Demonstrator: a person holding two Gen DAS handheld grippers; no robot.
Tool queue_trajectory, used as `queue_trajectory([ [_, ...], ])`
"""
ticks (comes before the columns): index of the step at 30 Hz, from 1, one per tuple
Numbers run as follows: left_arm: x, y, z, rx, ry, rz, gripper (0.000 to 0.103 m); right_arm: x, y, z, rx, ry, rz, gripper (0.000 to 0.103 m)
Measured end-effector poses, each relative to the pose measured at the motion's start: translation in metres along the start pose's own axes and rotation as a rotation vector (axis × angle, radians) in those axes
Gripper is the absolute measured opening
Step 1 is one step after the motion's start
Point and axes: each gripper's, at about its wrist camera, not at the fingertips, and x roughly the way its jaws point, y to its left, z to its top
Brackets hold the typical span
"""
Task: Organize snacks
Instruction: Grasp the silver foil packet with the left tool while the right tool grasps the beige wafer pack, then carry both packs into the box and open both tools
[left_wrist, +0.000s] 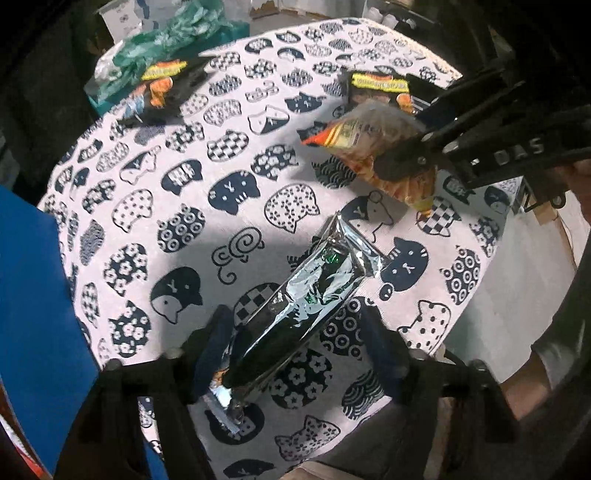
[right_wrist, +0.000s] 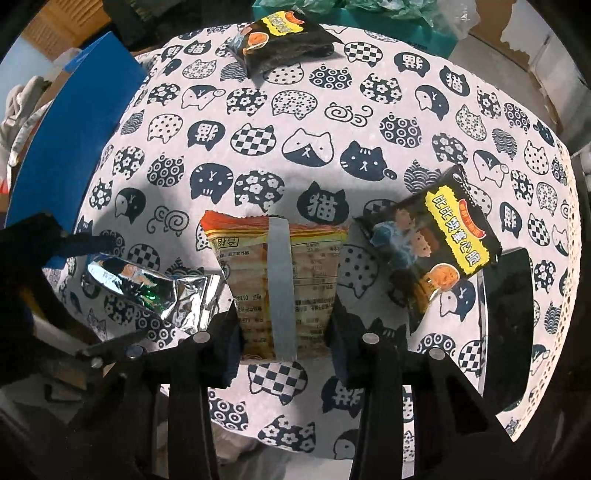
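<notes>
A silver and dark foil snack pack (left_wrist: 295, 314) lies between the fingers of my left gripper (left_wrist: 295, 354), whose jaws stand wider than the pack; it also shows in the right wrist view (right_wrist: 155, 291). My right gripper (right_wrist: 284, 347) is shut on an orange-and-yellow snack bag (right_wrist: 280, 280), held just above the cloth; in the left wrist view the bag (left_wrist: 369, 147) hangs from the right gripper (left_wrist: 402, 166). Two black snack bags with yellow labels lie on the cloth, one far (right_wrist: 280, 40) (left_wrist: 162, 92), one at right (right_wrist: 436, 251) (left_wrist: 380, 92).
The table has a white cloth with navy cat shapes (right_wrist: 332, 147). A blue box (right_wrist: 74, 147) (left_wrist: 33, 314) stands at its left edge. A teal box with green plastic (left_wrist: 166, 48) sits at the far edge. A black flat object (right_wrist: 506, 332) lies at right.
</notes>
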Motion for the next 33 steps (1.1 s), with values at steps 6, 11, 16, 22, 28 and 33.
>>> queue_trajectory([
  [6,0.011,0.003,0.0,-0.017,0.011,-0.023,0.044,0.002,0.002,0.002,-0.002,-0.006,0.002,0.039],
  [11,0.012,0.006,0.001,-0.043,0.0,-0.02,0.029,0.003,0.003,0.005,0.004,-0.013,-0.007,0.039],
  [16,0.009,0.007,0.003,-0.053,-0.02,0.025,0.028,-0.002,0.004,0.007,0.001,-0.033,-0.01,0.038],
  [22,-0.017,0.02,0.01,-0.101,-0.084,0.069,0.028,-0.013,0.003,0.013,0.011,-0.07,-0.014,0.038],
  [28,-0.046,0.031,0.019,-0.138,-0.156,0.105,0.029,-0.024,0.005,0.018,0.006,-0.102,-0.019,0.038],
  [33,-0.07,0.039,0.018,-0.165,-0.208,0.142,0.029,-0.033,0.015,0.023,-0.002,-0.134,-0.015,0.038],
])
